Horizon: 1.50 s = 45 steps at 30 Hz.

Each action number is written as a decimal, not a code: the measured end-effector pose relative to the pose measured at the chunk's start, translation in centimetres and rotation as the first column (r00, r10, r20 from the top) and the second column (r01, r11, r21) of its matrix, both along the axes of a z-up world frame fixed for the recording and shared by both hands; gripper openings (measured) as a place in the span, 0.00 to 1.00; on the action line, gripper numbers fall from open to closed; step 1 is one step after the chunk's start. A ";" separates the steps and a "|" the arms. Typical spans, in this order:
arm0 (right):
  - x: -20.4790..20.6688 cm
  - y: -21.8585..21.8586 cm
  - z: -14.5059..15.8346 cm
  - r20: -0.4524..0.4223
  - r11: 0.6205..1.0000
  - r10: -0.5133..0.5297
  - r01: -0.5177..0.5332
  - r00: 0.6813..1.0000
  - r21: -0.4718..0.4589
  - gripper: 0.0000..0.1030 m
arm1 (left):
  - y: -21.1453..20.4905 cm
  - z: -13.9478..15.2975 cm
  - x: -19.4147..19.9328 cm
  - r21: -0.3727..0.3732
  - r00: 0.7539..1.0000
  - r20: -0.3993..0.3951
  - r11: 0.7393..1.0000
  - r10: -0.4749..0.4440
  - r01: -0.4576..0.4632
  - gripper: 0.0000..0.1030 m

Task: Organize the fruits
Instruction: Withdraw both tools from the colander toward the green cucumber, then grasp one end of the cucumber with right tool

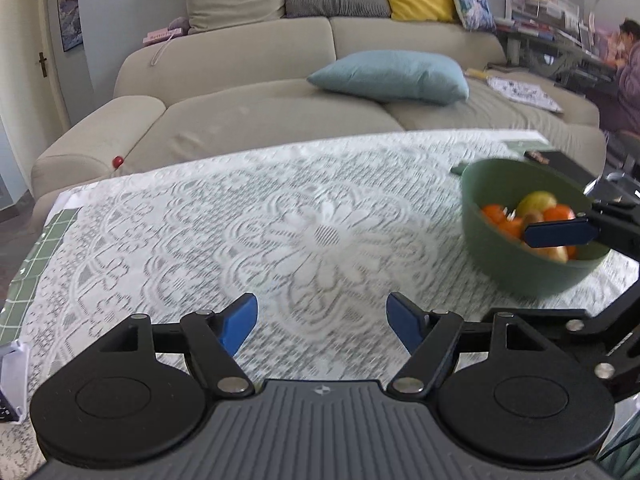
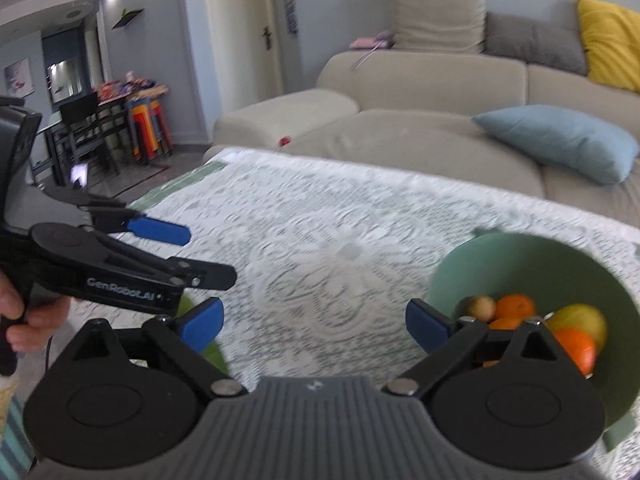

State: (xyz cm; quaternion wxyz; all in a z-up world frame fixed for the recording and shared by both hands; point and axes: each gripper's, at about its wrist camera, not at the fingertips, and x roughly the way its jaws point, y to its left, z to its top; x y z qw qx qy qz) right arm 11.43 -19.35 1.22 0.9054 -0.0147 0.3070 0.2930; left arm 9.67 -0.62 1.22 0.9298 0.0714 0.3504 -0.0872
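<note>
A green bowl (image 1: 520, 272) stands on the lace tablecloth at the right and holds several fruits: oranges (image 2: 516, 306), a yellow-green apple (image 2: 580, 320) and a small brown fruit (image 2: 482, 308). My left gripper (image 1: 322, 320) hangs open over the bare cloth, left of the bowl, with nothing between its blue pads. My right gripper (image 2: 316, 320) is also open and empty. Its right finger is by the near rim of the bowl (image 2: 520, 264). One of its blue fingers (image 1: 560, 233) shows over the bowl's mouth in the left wrist view. The left gripper (image 2: 200, 254) appears at the left of the right wrist view.
A beige sofa (image 1: 280, 104) with a blue cushion (image 1: 392, 76) runs along the table's far edge. A person (image 1: 628, 76) sits at the far right. A bright green thing (image 2: 212, 354) lies partly hidden under my right gripper's left finger. A hand (image 2: 24, 312) grips the left tool.
</note>
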 end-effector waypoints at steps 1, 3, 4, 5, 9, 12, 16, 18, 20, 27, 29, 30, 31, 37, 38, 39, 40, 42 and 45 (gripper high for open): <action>-0.1 0.4 -0.2 -0.012 1.000 0.013 -0.013 1.000 -0.004 0.92 | 0.4 -0.3 -0.2 0.004 1.000 -0.008 1.000 0.003 -0.003 0.84; -0.3 1.4 -0.9 -0.042 0.999 0.042 -0.043 0.998 -0.018 0.92 | 1.3 -1.0 -0.4 0.013 0.999 -0.029 1.000 0.014 -0.014 0.84; -0.4 1.9 -1.3 -0.058 0.998 0.057 -0.059 0.997 -0.027 0.92 | 1.7 -1.3 -0.4 0.018 0.999 -0.037 1.000 0.019 -0.019 0.84; -0.5 2.3 -1.6 -0.073 0.997 0.070 -0.073 0.995 -0.034 0.91 | 2.1 -1.6 -0.6 0.023 0.999 -0.043 0.999 0.025 -0.024 0.84; -1.0 4.3 -2.9 -0.119 0.987 0.125 -0.136 0.985 -0.082 0.81 | 3.4 -2.4 -1.2 0.031 0.997 -0.063 0.999 0.046 -0.045 0.84; -1.2 5.1 -3.4 -0.134 0.982 0.144 -0.159 0.980 -0.106 0.72 | 4.2 -2.8 -1.8 0.029 0.996 -0.072 0.999 0.048 -0.046 0.84; -1.2 5.8 -4.2 -0.157 0.977 0.144 -0.166 0.977 -0.135 0.66 | 4.9 -3.5 -2.3 0.030 0.995 -0.084 0.999 0.048 -0.046 0.84; -1.2 6.2 -4.6 -0.166 0.973 0.144 -0.170 0.975 -0.154 0.58 | 5.3 -3.7 -2.5 0.024 0.995 -0.085 0.998 0.055 -0.053 0.84; -1.1 6.4 -4.9 -0.176 0.970 0.144 -0.174 0.974 -0.167 0.55 | 5.7 -3.8 -2.7 0.011 0.995 -0.086 0.998 0.055 -0.054 0.84; -1.3 7.0 -5.1 -0.193 0.966 0.159 -0.193 0.968 -0.170 0.47 | 6.6 -4.0 -2.9 -0.010 0.994 -0.089 0.998 0.059 -0.060 0.84; -1.5 7.2 -5.1 -0.188 0.964 0.161 -0.195 0.969 -0.179 0.47 | 6.6 -4.0 -2.9 -0.011 0.995 -0.088 0.998 0.057 -0.058 0.84; -1.6 7.3 -5.1 -0.186 0.962 0.160 -0.195 0.969 -0.189 0.46 | 6.7 -4.0 -3.0 -0.013 0.995 -0.087 0.998 0.055 -0.056 0.84; -1.5 7.4 -5.3 -0.187 0.960 0.156 -0.194 0.970 -0.200 0.46 | 6.7 -4.0 -3.0 -0.014 0.995 -0.087 0.998 0.054 -0.055 0.84; -1.2 7.4 -5.3 -0.205 0.962 0.155 -0.195 0.966 -0.193 0.31 | 6.8 -4.0 -3.2 -0.009 0.997 -0.057 0.999 0.052 -0.053 0.83; -1.2 7.2 -5.1 -0.194 0.965 0.146 -0.184 0.970 -0.190 0.30 | 6.9 -4.0 -3.1 -0.014 0.997 -0.056 0.999 0.051 -0.052 0.83; -1.1 6.9 -4.8 -0.181 0.968 0.133 -0.166 0.975 -0.188 0.30 | 6.9 -4.0 -3.1 -0.018 0.997 -0.056 0.998 0.051 -0.052 0.83; -0.9 6.6 -4.6 -0.167 0.972 0.111 -0.142 0.980 -0.185 0.30 | 7.0 -4.0 -3.1 -0.021 0.997 -0.056 0.998 0.051 -0.052 0.83; -0.2 5.9 -4.3 -0.154 0.980 0.073 -0.100 0.985 -0.171 0.30 | 7.0 -4.1 -2.9 -0.024 0.997 -0.059 0.998 0.053 -0.054 0.83; 0.9 5.1 -4.3 -0.163 0.989 0.017 -0.040 0.987 -0.141 0.30 | 6.9 -4.4 -2.6 -0.027 0.996 -0.065 0.998 0.054 -0.056 0.83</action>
